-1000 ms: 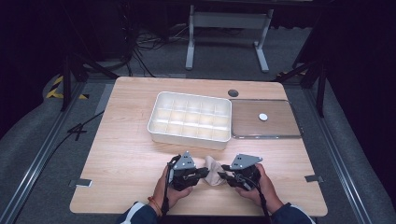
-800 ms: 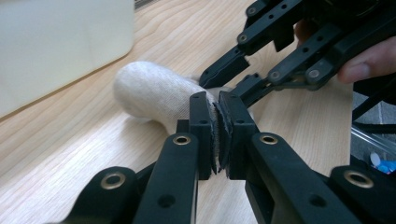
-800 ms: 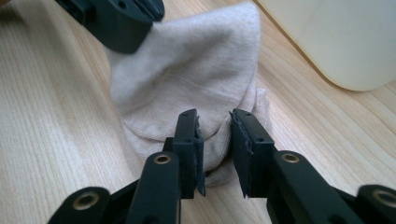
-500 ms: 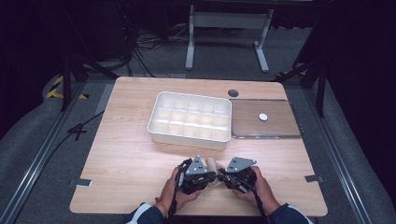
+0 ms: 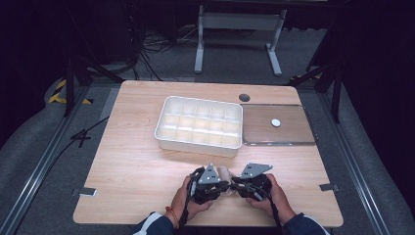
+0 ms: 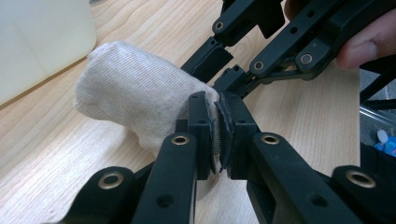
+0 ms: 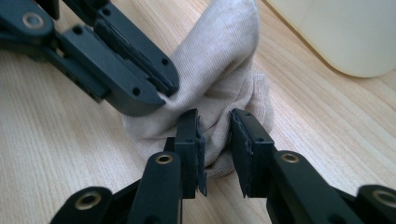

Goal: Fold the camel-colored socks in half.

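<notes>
Dark floor and cables are surrounding our light wooden table (image 5: 127, 161), which is carrying a white divided tray (image 5: 199, 125). Near its front edge, our left gripper (image 5: 222, 185) is pinching the beige sock (image 6: 140, 100), and our right gripper (image 7: 215, 142) is clamping its bunched fabric.

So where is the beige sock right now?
In the high view, the beige sock lies near the table's front edge, pinched between the left gripper and right gripper, in front of the white compartment tray.
</notes>
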